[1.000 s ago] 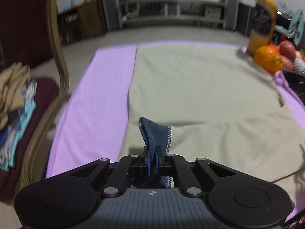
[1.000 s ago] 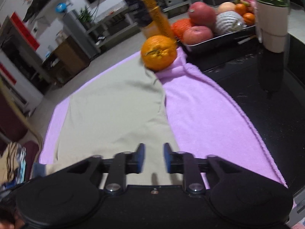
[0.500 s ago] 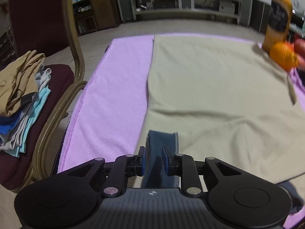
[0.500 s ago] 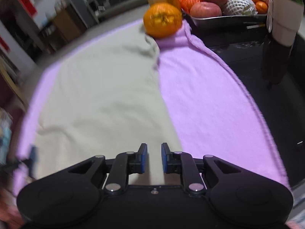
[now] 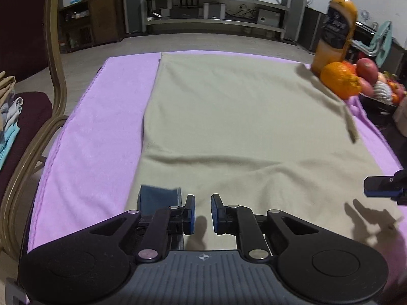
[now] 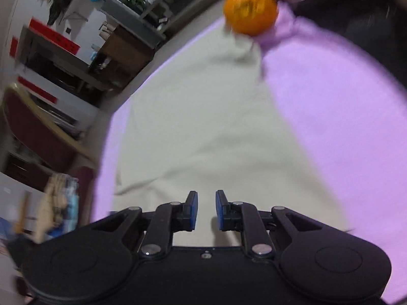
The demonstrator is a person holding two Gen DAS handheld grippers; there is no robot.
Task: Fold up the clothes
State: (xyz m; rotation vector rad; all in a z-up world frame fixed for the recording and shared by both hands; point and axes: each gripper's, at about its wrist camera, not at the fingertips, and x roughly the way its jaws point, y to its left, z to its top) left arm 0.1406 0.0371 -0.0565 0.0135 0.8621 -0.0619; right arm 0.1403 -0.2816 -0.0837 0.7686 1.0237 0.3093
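A beige garment [image 5: 241, 122] lies flat on a purple towel [image 5: 101, 127]; it also shows in the right wrist view [image 6: 203, 132]. Its dark blue cuff [image 5: 157, 198] lies at the near left corner, just left of my left gripper [image 5: 202, 213]. The left gripper is open and empty over the garment's near edge. My right gripper [image 6: 206, 209] is open and empty above the garment's near right part. Its fingertips [image 5: 381, 190] show at the right edge of the left wrist view.
An orange [image 5: 339, 81], a juice bottle [image 5: 333, 30] and a fruit tray [image 5: 379, 89] stand at the far right corner. A chair [image 5: 30, 96] with stacked folded clothes [image 5: 9, 117] is at the left. The right wrist view is motion-blurred.
My left gripper let go of the blue cuff, opened and shifted right; the cuff now lies flat. My right gripper swung and opened a little wider.
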